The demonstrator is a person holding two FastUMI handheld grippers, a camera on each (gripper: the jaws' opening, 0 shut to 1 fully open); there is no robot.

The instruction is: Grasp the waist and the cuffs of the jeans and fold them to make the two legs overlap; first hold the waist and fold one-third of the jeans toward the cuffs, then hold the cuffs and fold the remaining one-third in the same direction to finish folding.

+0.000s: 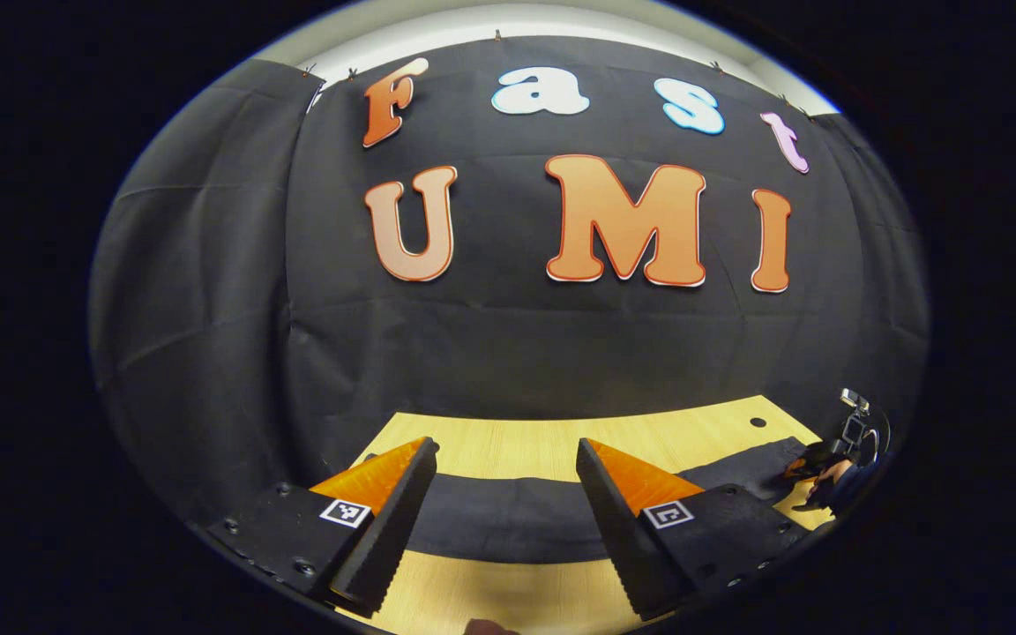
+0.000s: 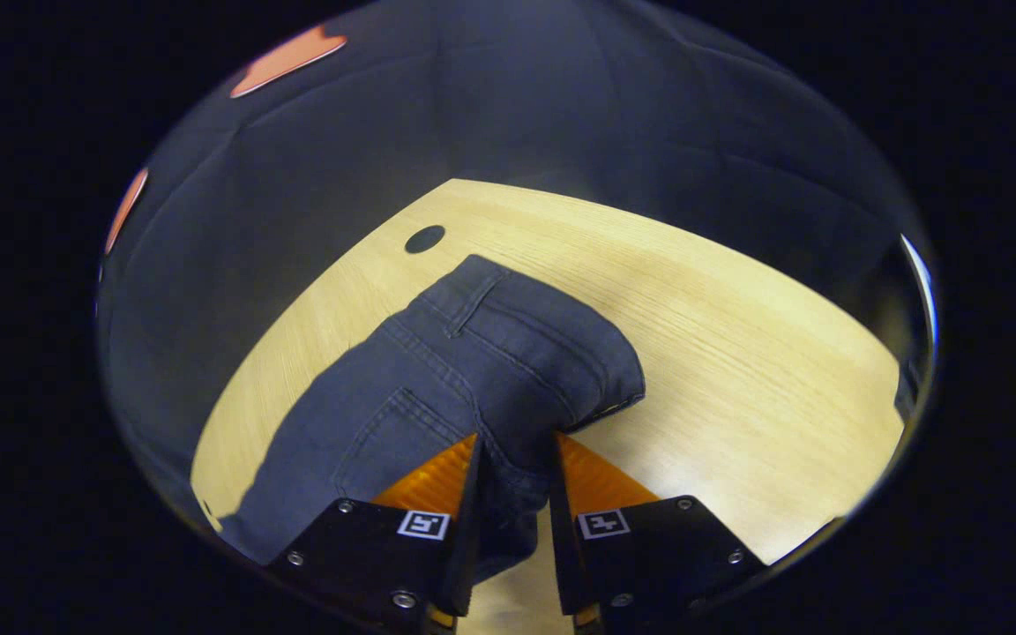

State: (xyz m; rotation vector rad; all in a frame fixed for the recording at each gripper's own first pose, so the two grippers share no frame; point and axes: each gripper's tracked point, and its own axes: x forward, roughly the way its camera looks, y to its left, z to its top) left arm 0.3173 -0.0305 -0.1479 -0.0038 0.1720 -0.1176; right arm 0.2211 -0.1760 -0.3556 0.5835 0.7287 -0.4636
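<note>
Two grippers work over one pair of dark jeans [image 2: 481, 370] that lies along the wooden table [image 2: 737, 353], so I place everything against the jeans.

Left gripper [image 1: 506, 494]: its fingers stand wide apart with nothing between them, hovering above the table just on the near side of the jeans, which cross the view as a dark band [image 1: 508, 520]. Out at the far right end of that band, the other gripper [image 1: 834, 459] and the hand holding it sit at the cloth.

Right gripper [image 2: 512, 494]: its fingers are drawn close together with a bunched fold of denim pinched between them, at the waist end, near the belt loops and beside a back pocket. A small dark hole [image 2: 425, 238] in the tabletop lies just beyond the waistband.

I judge the denim to be heavy for cloth, limp yet with some body, and not slippery; it will sag and drag unless it is lifted from both ends. The thick waistband seam and the hemmed cuffs look like the surest places to pinch.
</note>
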